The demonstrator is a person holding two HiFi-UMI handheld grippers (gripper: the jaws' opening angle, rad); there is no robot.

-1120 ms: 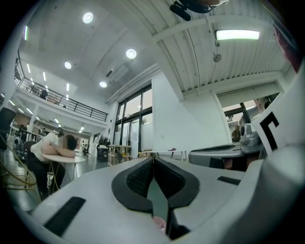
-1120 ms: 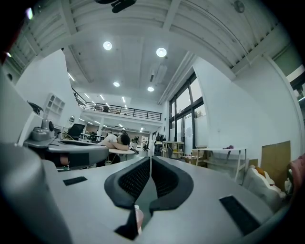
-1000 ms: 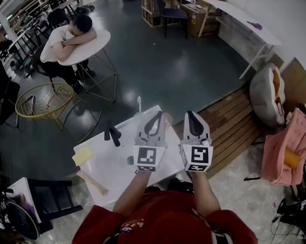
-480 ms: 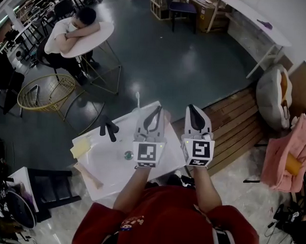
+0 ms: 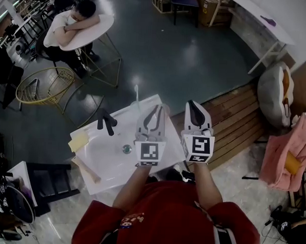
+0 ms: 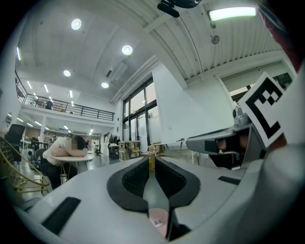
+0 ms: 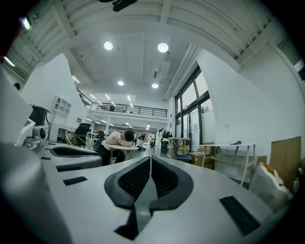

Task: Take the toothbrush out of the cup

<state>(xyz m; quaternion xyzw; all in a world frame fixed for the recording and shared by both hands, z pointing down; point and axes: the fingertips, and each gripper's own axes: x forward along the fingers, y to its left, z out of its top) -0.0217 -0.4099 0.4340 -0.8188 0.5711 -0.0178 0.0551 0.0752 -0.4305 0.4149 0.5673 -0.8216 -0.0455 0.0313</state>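
Note:
A white toothbrush (image 5: pixel 137 95) stands upright in a clear cup (image 5: pixel 137 109) at the far edge of the white basin top (image 5: pixel 109 160). My left gripper (image 5: pixel 157 109) hovers just right of the cup, its jaws shut with nothing between them. In the left gripper view (image 6: pixel 149 161) the pads meet, and a pinkish patch (image 6: pixel 157 220) shows below them. My right gripper (image 5: pixel 191 104) is held beside the left one, past the top's right edge. It is also shut and empty in the right gripper view (image 7: pixel 150 160).
A black faucet (image 5: pixel 106 123), a drain (image 5: pixel 126 149), a yellow sponge (image 5: pixel 77 141) and a wooden-handled brush (image 5: pixel 86 169) are on the basin top. A person (image 5: pixel 71 22) rests at a round table beyond. A yellow wire chair (image 5: pixel 43 92) is at the left and wooden decking (image 5: pixel 238 124) at the right.
The head view has drifted, so the basin top sits a little higher and further left in the frame. Both grippers stay shut, side by side, with nothing taken hold of.

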